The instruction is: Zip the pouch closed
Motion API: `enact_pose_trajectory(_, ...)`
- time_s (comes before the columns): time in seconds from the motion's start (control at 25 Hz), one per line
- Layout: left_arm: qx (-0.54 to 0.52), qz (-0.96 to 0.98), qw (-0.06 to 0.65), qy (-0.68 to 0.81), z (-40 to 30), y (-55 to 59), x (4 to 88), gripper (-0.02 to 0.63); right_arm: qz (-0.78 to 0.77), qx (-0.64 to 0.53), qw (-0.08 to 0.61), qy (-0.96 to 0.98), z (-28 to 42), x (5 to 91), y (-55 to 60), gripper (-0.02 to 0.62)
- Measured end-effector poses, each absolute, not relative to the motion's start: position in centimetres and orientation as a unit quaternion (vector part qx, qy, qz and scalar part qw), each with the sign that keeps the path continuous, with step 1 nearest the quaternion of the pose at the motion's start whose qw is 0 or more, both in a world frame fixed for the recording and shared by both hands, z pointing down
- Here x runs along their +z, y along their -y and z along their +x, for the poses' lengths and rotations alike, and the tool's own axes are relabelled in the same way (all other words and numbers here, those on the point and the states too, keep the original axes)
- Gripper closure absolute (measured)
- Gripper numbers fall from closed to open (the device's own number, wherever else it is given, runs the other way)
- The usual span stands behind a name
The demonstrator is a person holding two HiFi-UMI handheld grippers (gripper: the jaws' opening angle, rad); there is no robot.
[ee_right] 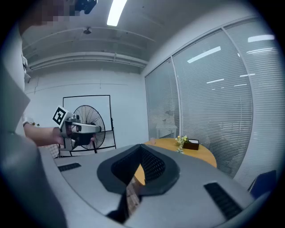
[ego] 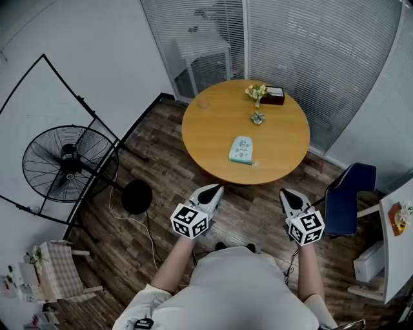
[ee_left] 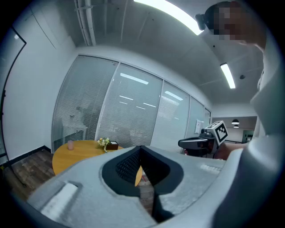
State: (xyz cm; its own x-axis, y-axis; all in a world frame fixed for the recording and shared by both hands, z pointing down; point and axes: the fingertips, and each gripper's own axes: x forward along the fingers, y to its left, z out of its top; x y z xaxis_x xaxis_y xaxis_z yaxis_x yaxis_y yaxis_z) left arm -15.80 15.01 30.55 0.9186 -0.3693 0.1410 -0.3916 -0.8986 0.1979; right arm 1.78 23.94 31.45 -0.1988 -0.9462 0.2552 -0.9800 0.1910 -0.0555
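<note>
Two grippers held low over the wood floor [ego: 161,145], left gripper [ego: 216,188] and right gripper [ego: 285,192], jaws together, empty. Pouch [ego: 241,149] lies flat near the front edge of the round tabletop [ego: 284,138], well apart from both. Fan [ego: 68,164] left; blinds [ego: 310,45] behind.

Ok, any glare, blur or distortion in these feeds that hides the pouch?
Head view: evenly lit and sharp, edges bowed, pouch clear on the table. Left gripper view: strong fisheye, dark corners, bright ceiling strips, pouch not visible. Right gripper view: same fisheye, ceiling lamp glaring, pouch not visible either.
</note>
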Motion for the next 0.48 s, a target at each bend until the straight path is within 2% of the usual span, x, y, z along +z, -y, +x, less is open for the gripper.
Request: enact_pose_trajectory(0.48, 0.059, 0.972, 0.101, 0.203, -15.7, -14.13, 30.83, 0.588, 0.624, 0.103, 0.074, 0.771, 1.66, 31.54, -23.1, 0.592)
